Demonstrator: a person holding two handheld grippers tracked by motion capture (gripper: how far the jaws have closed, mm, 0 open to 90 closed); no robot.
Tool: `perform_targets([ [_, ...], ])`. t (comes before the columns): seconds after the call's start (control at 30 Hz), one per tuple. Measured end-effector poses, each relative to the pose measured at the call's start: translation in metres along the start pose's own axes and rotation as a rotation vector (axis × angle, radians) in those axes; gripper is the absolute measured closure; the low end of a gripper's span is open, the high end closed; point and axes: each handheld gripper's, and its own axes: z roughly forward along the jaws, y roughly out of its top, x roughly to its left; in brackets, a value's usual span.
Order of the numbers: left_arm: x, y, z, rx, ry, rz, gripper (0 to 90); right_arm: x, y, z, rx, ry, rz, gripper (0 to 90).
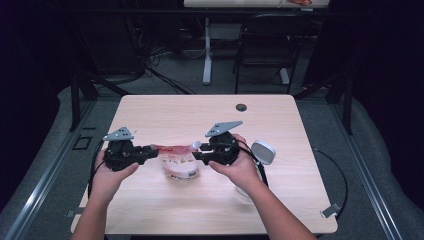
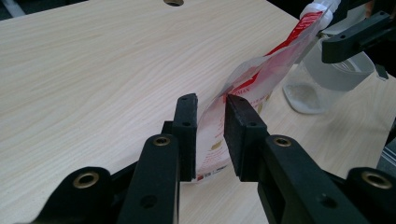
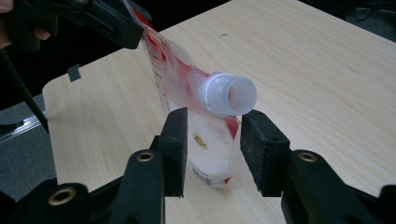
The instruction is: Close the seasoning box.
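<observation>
Midway over the table (image 1: 150, 200), red-and-white spouted pouch (image 1: 177, 161) held up, left gripper (image 1: 154, 148) clamping its edge, right gripper (image 1: 197, 155) parted around its spout (image 3: 229, 95), glass jar (image 2: 322, 79) just beyond the pouch.

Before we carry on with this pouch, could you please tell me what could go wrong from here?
1. The red and white plastic spout pouch has its white spout uncapped and tipped sideways, so contents may spill onto the light wooden table.
2. The left gripper pinches only the pouch's thin edge, which might slip free.
3. The clear plastic jar stands close by the right gripper; a swing could topple it.
</observation>
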Motion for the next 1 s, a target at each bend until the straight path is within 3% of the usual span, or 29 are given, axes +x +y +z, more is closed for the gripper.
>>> perform_targets([
  [0.43, -0.0026, 0.0007, 0.0002, 0.000, 0.012, 0.022, 81.2, 0.0010, 0.0012, -0.0004, -0.019, -0.021, 0.004, 69.9],
  [0.67, -0.0038, 0.0010, -0.0003, 0.003, 0.025, 0.043, 84.1, 0.0014, 0.0013, -0.0005, -0.019, -0.028, 0.006, 70.7],
  [1.0, -0.0045, 0.0016, -0.0029, -0.003, 0.022, 0.041, 88.1, 0.0024, 0.0011, -0.0006, -0.021, -0.029, 0.006, 70.6],
])
